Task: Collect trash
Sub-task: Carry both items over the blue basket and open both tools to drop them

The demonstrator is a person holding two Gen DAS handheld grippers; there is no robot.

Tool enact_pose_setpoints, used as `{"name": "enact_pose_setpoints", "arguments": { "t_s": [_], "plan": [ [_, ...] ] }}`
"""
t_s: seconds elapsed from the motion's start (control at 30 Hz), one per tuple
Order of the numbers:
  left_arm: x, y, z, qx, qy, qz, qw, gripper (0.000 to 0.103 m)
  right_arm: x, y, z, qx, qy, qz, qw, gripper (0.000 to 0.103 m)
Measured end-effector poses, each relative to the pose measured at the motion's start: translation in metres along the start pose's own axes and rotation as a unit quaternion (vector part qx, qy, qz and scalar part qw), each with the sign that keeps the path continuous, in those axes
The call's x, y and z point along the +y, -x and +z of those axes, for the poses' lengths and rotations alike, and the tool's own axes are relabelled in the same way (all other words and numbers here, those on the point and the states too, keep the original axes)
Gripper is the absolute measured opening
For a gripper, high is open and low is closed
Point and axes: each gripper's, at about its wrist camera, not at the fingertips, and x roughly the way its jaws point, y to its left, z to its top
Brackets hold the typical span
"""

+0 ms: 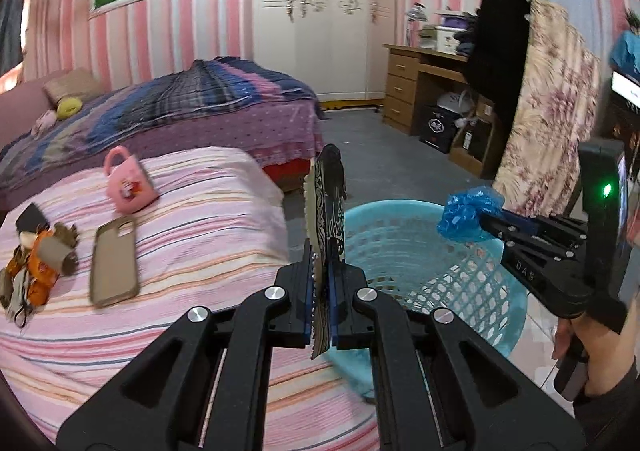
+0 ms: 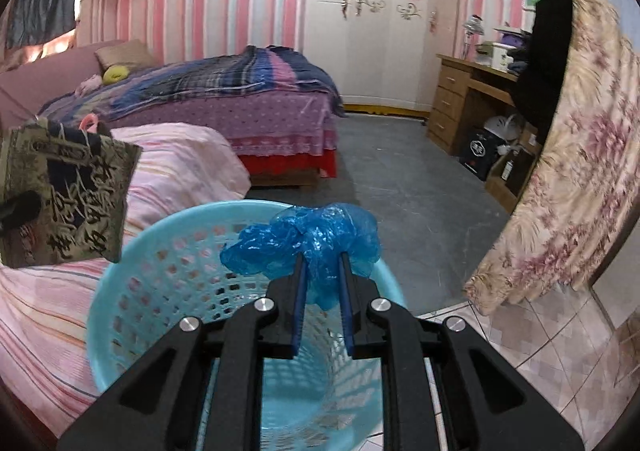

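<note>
Held edge-on between the closed pads of the left gripper: a flat patterned wrapper, dark with pale ornament and a serrated edge, standing upright and sticking out past the fingertips, right at the near rim of the light blue basket. Seen from the right wrist as a broad square packet, hanging at the left, above the striped bedding and just beside the basket, not yet inside. Clamped in the right gripper: a crumpled blue plastic bag, bunched between the two pads and swelling out beyond the tips, so that the jaws stand a little apart around it. Positioned over the basket opening, near its far rim; in the left view the same bag above the right side of the rim, with the right gripper reaching in from the right and a hand on its handle. Below, only the perforated wall and the pale bottom of the basket visible. To the left of the basket, a bed with a pink striped cover, carrying a phone case, a pink mug lying on its side, and a small doll. Farther back, a second bed with a purple and blue blanket, a white wardrobe, a wooden desk, and a floral blanket hanging at the right.
</note>
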Motion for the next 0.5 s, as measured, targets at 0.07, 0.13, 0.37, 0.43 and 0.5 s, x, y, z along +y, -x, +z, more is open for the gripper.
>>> {"name": "enact_pose_setpoints", "arguments": {
  "t_s": [0.07,0.13,0.37,0.43,0.5],
  "plan": [
    [-0.006,-0.008,-0.001,0.005,-0.004,-0.002,1.0000,0.005,-0.008,-0.001,-0.003,0.001,-0.014,0.000,1.000,0.015],
    [-0.011,-0.022,-0.002,0.016,-0.005,-0.003,0.9999,0.007,-0.013,-0.002,-0.006,0.004,-0.019,-0.004,1.000,0.015],
    [0.000,-0.049,-0.001,0.031,0.012,0.012,0.9994,0.078,-0.021,-0.006,-0.011,0.006,-0.022,-0.007,1.000,0.015],
    [0.009,-0.052,0.000,0.026,0.018,0.036,0.9989,0.089,-0.021,-0.008,-0.012,0.008,-0.024,-0.007,1.000,0.016],
    [0.021,-0.052,0.001,0.025,0.023,0.038,0.9987,0.093,-0.021,-0.009,-0.012,0.009,-0.023,-0.008,1.000,0.016]
  ]
}}
